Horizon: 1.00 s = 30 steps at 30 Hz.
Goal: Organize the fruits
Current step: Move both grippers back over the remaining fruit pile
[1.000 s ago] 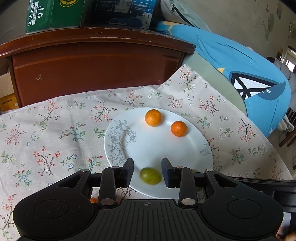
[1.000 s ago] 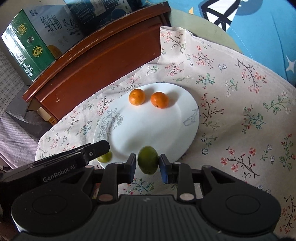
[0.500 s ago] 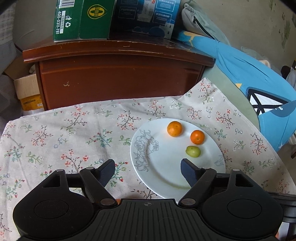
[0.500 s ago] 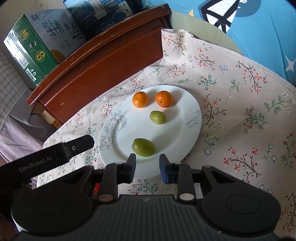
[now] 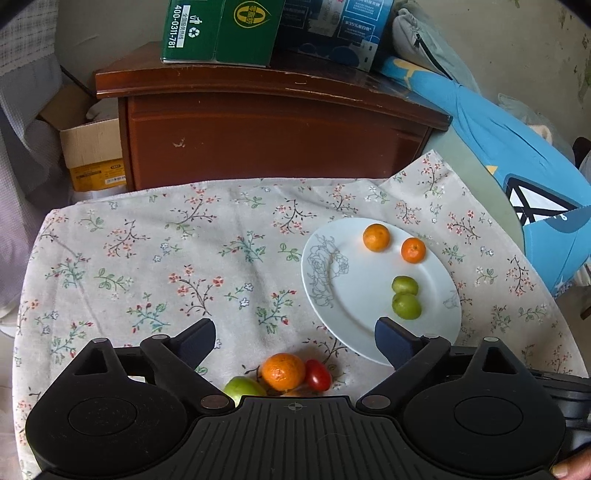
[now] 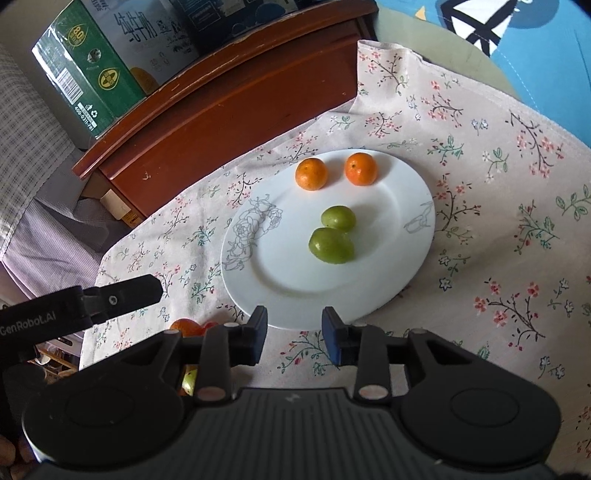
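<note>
A white plate (image 5: 354, 295) on the floral cloth holds two oranges (image 5: 376, 237) (image 5: 413, 250) and two green fruits (image 5: 405, 285) (image 5: 406, 306) that touch each other. My left gripper (image 5: 295, 336) hangs left of the plate, its jaws opening wide with nothing between them. Just below it on the cloth lie an orange (image 5: 283, 371), a red tomato (image 5: 318, 374) and a half-hidden green fruit (image 5: 242, 387). My right gripper (image 6: 294, 325) sits at the plate's (image 6: 295, 273) near rim, jaws opening and empty. The larger green fruit (image 6: 331, 245) lies beyond them.
A dark wooden cabinet (image 5: 273, 140) stands behind the table, with a green carton (image 5: 221, 29) on top. A cardboard box (image 5: 92, 155) sits on the floor to its left. Blue fabric (image 5: 517, 166) borders the table's right side. The floral cloth (image 5: 147, 258) stretches left of the plate.
My left gripper let go of a green fruit on the plate, opened wide and drew back to the left. My right gripper released the larger green fruit onto the plate.
</note>
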Each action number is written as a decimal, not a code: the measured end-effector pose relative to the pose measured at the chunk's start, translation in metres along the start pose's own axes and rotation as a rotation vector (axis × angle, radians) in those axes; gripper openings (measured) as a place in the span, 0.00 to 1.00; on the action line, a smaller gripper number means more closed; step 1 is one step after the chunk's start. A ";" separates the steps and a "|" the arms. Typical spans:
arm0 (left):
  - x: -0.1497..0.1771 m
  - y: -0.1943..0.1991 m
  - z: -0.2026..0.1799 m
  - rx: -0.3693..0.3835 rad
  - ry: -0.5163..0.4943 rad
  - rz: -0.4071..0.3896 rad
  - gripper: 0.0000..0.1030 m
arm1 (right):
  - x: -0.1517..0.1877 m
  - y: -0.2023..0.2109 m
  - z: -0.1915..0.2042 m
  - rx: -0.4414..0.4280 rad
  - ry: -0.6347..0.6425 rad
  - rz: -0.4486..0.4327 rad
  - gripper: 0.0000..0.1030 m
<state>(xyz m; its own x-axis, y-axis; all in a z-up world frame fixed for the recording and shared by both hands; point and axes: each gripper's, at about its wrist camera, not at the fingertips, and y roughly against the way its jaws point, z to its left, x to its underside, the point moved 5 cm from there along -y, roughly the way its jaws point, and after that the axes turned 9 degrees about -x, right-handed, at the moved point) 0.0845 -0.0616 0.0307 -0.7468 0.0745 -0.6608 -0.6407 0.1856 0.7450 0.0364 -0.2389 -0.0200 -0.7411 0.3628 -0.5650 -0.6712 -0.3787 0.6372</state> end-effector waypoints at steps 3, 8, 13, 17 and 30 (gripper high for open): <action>0.002 0.006 0.010 -0.006 0.007 -0.001 0.92 | 0.004 -0.001 0.004 -0.009 0.019 0.013 0.34; 0.011 0.012 0.027 0.013 0.043 0.026 0.92 | 0.011 -0.005 0.009 -0.025 0.040 0.041 0.34; 0.022 0.016 0.038 -0.023 0.017 0.036 0.92 | 0.017 -0.008 0.016 -0.045 0.064 0.059 0.34; 0.029 0.019 0.045 -0.043 -0.003 0.037 0.92 | 0.021 -0.010 0.022 -0.066 0.088 0.076 0.34; 0.048 0.020 0.063 -0.034 -0.030 0.073 0.92 | 0.033 -0.015 0.036 -0.131 0.151 0.128 0.34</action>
<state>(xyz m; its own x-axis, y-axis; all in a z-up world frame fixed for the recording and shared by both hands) 0.0475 0.0075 0.0080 -0.7862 0.1161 -0.6070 -0.5911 0.1455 0.7934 0.0230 -0.1903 -0.0294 -0.8080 0.1768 -0.5621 -0.5606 -0.5247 0.6407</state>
